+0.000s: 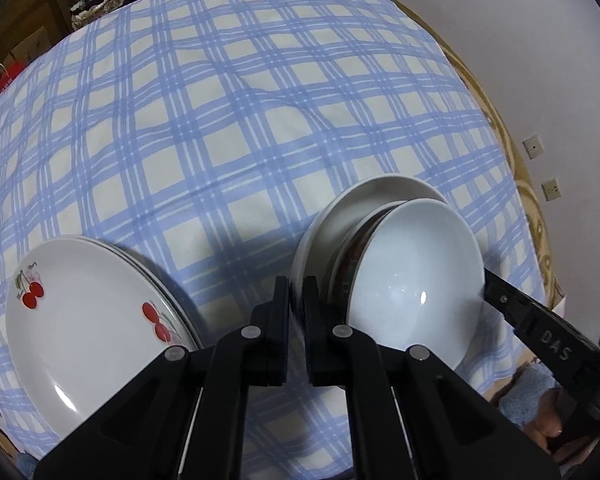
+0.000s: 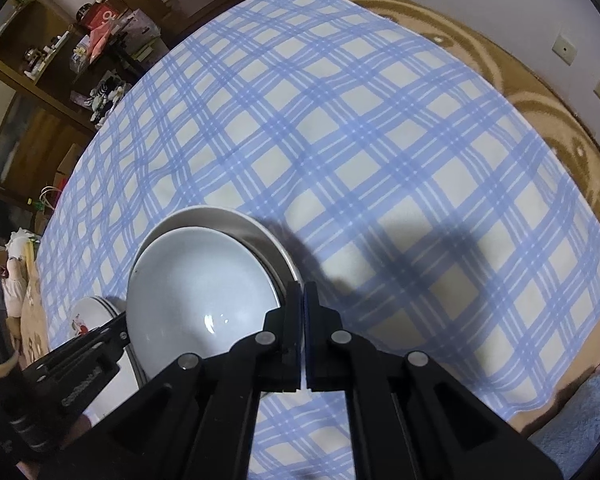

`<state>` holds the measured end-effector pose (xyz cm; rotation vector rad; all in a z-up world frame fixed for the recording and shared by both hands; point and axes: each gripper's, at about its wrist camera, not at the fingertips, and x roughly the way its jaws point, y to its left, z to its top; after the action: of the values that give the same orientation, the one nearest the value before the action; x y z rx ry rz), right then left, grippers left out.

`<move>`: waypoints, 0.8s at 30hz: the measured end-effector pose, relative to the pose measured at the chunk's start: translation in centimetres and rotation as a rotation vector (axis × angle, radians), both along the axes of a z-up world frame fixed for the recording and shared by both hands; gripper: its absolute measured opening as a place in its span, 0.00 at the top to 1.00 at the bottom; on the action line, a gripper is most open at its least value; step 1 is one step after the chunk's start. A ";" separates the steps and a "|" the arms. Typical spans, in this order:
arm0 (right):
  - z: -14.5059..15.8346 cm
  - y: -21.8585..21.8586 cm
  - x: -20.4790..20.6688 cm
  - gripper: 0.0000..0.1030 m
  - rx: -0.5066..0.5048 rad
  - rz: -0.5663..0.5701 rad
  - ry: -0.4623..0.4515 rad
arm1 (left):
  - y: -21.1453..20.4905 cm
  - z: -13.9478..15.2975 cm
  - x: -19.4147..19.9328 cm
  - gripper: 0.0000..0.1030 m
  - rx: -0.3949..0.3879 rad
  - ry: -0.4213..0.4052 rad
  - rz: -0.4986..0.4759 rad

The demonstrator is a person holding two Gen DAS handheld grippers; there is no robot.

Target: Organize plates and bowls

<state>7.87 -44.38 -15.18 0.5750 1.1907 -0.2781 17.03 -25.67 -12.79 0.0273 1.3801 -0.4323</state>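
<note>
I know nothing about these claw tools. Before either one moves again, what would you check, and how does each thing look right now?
1. Left claw shut: ok. Its jaws are nearly together at the rim of the white plate.
2. Left claw truly pinching that rim: cannot tell.
3. Right claw shut: ok. It sits at the opposite edge of the stack, but whether it grips anything cannot be told.
4. Stack nested neatly: ok. The pale bowl sits in a brown-patterned bowl on the white plate.
5. Cherry plates out of the way: ok. They are stacked on the checked cloth, apart from the bowls.
</note>
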 end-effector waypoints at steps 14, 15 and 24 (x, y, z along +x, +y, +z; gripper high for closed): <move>0.1 -0.2 0.2 0.99 0.010 0.011 -0.029 | -0.5 -0.1 -0.1 0.94 0.042 -0.023 -0.033; 0.3 -0.1 0.2 0.99 0.009 0.011 -0.035 | -0.4 -0.2 -0.1 0.94 0.042 -0.019 -0.036; -0.1 -1.2 -0.5 0.81 0.050 -0.002 -0.020 | -0.8 -0.4 0.0 0.92 0.090 -0.008 -0.089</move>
<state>7.35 -45.61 -15.23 0.6212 1.1806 -0.2449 17.01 -26.50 -13.22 0.1645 1.3937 -0.4438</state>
